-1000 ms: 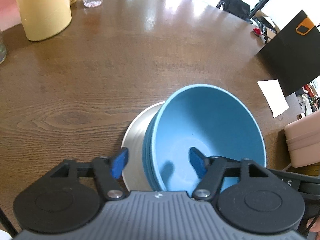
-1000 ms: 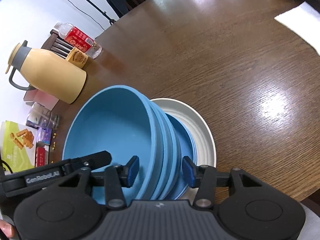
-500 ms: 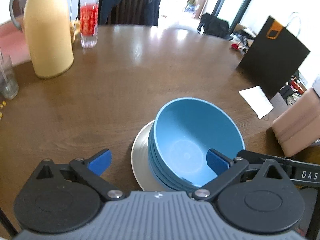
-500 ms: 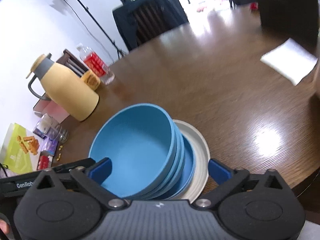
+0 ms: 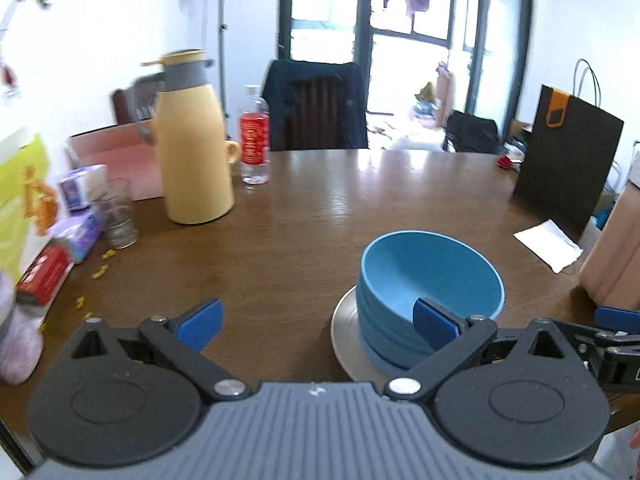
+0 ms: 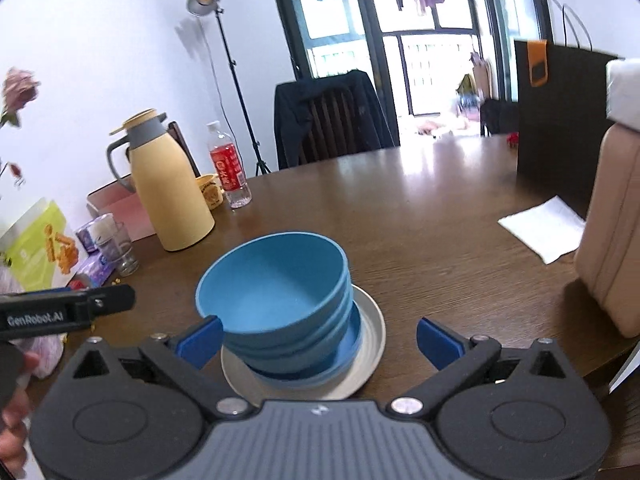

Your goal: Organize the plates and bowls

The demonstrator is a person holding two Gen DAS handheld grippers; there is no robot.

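Both hand-held grippers, left and right, have backed off with jaws apart, leaving the bowls nested on the plate at lower center.

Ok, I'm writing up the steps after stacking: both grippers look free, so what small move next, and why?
Probably ease both grippers back off the table. The blue bowls sit nested on the silver plate, looking level. The left gripper and right gripper are both open and hold nothing, and no other loose dishes show.
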